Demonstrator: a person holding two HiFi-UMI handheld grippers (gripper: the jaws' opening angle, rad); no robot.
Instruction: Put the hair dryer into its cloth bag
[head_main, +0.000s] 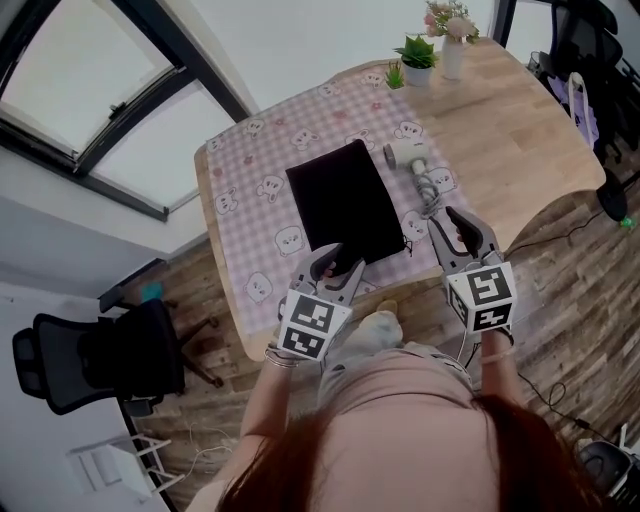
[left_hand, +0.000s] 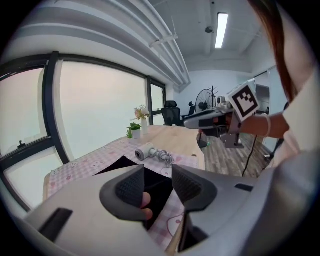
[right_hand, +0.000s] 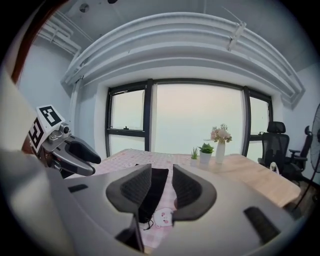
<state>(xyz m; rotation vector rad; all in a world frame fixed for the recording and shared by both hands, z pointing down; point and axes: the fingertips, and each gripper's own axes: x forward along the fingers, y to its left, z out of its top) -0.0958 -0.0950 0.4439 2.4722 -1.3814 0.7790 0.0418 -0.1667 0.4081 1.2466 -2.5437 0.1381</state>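
Only the head view showed both grippers side by side at the counter's (head_main: 520, 130) near edge. The left gripper (head_main: 340, 265) hung over the bag's (head_main: 345, 200) near end, the right gripper (head_main: 445, 218) just off its corner. In the gripper views both jaws stood apart and empty, with flat black cloth in the gaps. The white dryer (head_main: 406, 153) lay right of the bag on the pink checked cloth (head_main: 250, 170), cord bunched.

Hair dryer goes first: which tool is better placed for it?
Likely right. The right tool hovers open by the coiled cord of the white hair dryer, right of the flat black cloth bag; the left tool is over that bag's near edge.
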